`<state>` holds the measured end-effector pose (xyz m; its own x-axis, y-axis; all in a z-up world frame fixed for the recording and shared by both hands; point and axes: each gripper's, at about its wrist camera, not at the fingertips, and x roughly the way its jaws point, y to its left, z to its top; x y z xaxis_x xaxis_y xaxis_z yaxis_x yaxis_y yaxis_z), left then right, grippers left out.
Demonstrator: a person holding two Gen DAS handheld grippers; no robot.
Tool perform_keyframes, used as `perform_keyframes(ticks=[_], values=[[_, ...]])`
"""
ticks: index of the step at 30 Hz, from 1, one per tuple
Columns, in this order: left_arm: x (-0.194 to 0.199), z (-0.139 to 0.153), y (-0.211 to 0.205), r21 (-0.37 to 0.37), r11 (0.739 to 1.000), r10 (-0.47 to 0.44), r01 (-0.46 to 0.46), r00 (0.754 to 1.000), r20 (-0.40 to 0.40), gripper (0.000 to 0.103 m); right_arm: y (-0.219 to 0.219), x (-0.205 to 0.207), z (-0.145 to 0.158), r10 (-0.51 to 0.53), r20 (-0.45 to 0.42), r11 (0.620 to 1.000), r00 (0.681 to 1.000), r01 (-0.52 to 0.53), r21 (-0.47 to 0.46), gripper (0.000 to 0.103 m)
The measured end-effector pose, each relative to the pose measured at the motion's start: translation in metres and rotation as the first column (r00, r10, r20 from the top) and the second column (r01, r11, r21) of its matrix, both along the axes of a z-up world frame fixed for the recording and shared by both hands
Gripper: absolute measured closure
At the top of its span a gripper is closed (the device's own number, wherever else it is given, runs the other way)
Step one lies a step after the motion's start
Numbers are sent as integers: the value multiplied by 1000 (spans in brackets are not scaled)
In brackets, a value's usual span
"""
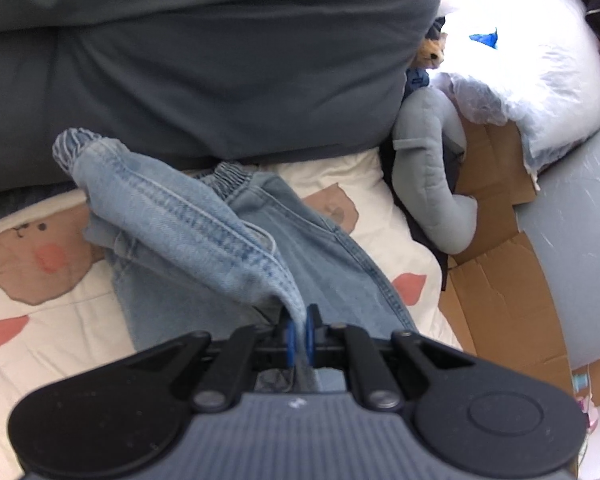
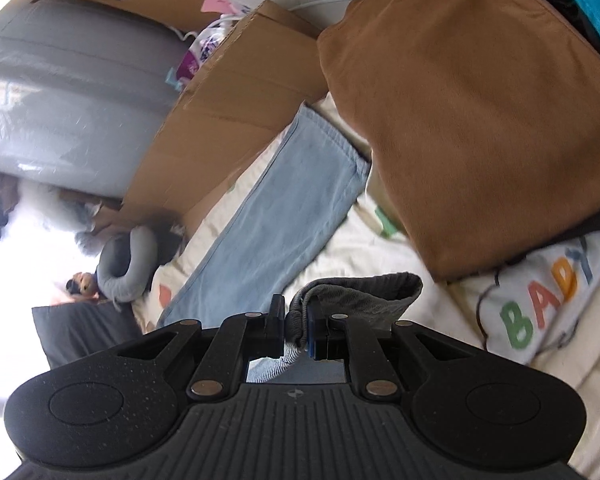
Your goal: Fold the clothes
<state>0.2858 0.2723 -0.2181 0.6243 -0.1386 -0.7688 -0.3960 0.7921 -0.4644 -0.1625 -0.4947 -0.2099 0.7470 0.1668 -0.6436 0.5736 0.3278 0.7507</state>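
"BABY" (in coloured letters) stands on the cushion [image 2: 540, 304].

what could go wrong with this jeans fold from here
1. The left gripper pinches only a thin seam edge of the jeans, so a tug could pull the denim out of the jaws.
2. The right gripper holds a bunched elastic cuff; uneven pulling between the two could leave the fold crooked.
3. The brown cushion sits at the far hem, and the grey neck pillow and cardboard crowd the bed edge, so the fabric may snag or drag them.
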Motion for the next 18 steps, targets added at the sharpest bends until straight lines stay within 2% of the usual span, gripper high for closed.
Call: perform_keyframes(ticks=[7, 18], values=[[32, -18, -15, 30, 1000, -7, 7, 1000, -19, 97, -28, 52, -22, -27, -23, 999, 999, 27, -22, 94], [86, -53, -38, 28, 999, -19, 21, 998, -52, 97, -67, 139, -58, -110, -109, 993, 988, 104, -54, 94]])
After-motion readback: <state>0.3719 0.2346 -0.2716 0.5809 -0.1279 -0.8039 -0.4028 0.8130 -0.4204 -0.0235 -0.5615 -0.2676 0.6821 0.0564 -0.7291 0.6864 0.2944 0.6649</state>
